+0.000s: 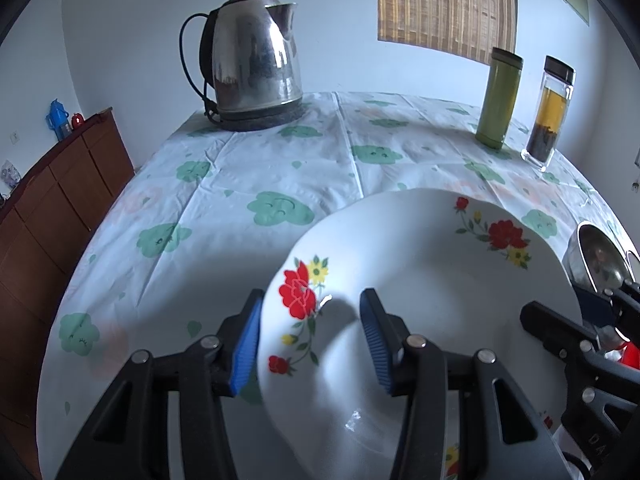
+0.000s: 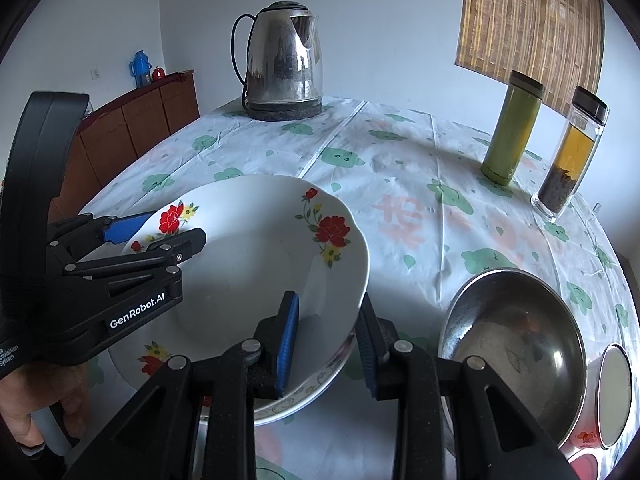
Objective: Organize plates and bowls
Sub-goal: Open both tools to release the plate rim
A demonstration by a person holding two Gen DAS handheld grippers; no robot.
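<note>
Both hand-held grippers straddle the rim of the white porcelain deep plate with red and yellow flowers (image 2: 256, 256), which sits tilted, its near edge resting on another patterned plate (image 2: 316, 388) beneath it. The right hand-held gripper (image 2: 326, 344) has one blue pad inside the rim and one outside. The rim runs between them, but whether the pads press on it I cannot tell. The left hand-held gripper (image 1: 316, 344) likewise spans the opposite rim, with visible space beside its inner pad, so it looks released rather than clenched.

The risk, as I judge it, is a one-sided lift: if either grip is loose, the glazed rim could slide out and the plate drop onto the lower one, chipping both. A swing to the right could also knock the dull steel bowl (image 2: 516, 340) just beside the right hand-held gripper.

The right wrist view alone shows the lower plate, the whole steel bowl and the person's hand (image 2: 48, 408) on the left handle. Only the left view shows the gap at its own pads.

Farther off on the bench (image 2: 400, 152) stand a green flask (image 2: 512, 128), a tea jar (image 2: 568, 156) and a steel kettle (image 2: 284, 60).
</note>
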